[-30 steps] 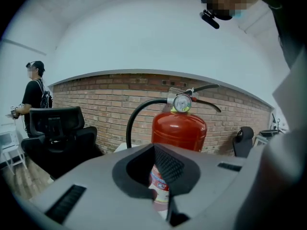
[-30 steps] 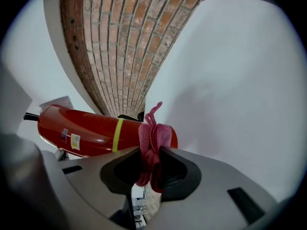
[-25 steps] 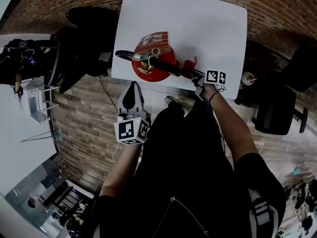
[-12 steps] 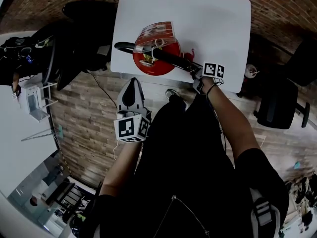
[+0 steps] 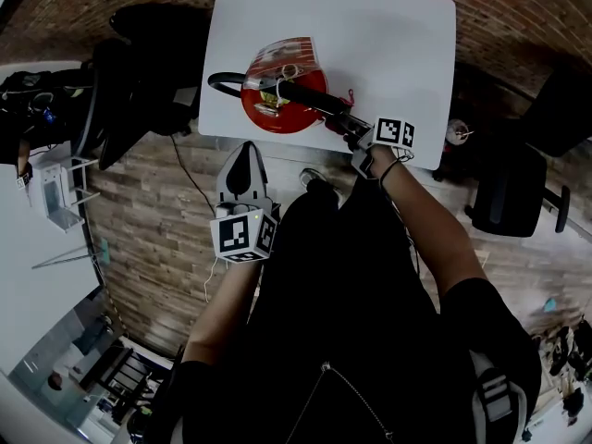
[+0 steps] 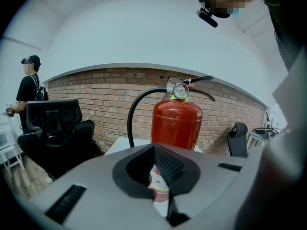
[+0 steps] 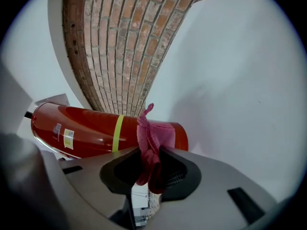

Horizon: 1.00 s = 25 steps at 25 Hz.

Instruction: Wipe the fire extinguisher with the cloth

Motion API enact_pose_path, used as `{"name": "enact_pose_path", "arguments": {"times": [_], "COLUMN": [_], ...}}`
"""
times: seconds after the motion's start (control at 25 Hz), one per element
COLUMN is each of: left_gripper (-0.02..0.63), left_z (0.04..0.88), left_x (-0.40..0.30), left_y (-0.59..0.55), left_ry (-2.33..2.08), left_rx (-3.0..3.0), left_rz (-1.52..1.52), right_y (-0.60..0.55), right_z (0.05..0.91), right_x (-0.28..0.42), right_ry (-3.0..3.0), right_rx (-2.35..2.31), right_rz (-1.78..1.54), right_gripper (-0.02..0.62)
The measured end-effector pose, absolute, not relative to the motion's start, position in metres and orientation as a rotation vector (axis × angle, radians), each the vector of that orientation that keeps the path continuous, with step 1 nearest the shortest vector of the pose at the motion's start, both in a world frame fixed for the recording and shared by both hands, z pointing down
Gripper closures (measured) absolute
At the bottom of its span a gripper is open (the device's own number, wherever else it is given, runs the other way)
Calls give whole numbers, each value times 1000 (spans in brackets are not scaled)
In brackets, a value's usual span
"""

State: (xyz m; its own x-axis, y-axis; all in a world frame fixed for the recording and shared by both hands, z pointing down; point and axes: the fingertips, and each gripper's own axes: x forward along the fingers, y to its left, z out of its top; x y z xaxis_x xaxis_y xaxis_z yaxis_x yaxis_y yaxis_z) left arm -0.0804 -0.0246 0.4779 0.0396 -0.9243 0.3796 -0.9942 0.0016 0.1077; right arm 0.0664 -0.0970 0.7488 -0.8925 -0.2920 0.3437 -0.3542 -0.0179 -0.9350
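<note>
- Head view: the extinguisher (image 5: 277,100) stands upright by the table's (image 5: 388,35) near edge, left of the middle. The right gripper (image 5: 351,129) is close in at its right side, over that near edge. The left gripper (image 5: 246,153) hangs off the table, short of the near edge, with its nose toward the extinguisher.
- Left gripper view: the extinguisher (image 6: 176,123) is straight ahead but well apart, its long axis vertical and the gauge on top. The left gripper's (image 6: 158,171) jaws are drawn together with nothing between them.
- Right gripper view: the right gripper (image 7: 149,169) is clamped on a bunched pink cloth (image 7: 149,138). The red body (image 7: 91,131) lies just behind the cloth and runs crosswise here, since this camera is rolled. Whether they touch I cannot tell. The right gripper looks much the nearer, so the wipe likely falls to it, running along the body's length.
</note>
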Motion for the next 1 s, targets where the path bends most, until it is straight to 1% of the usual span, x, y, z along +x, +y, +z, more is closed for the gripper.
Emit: {"name": "enact_pose_path", "arguments": {"times": [1.0], "left_gripper": [575], "left_z": [451], "left_x": [-68], "left_y": [-38], "left_ry": [-1952], "left_rx": [2043], "left_rz": [189], "right_y": [-96], "right_z": [669], "right_x": [71], "right_ry": [-2248], "right_rx": [699], "right_rz": [2110], "right_gripper": [488]}}
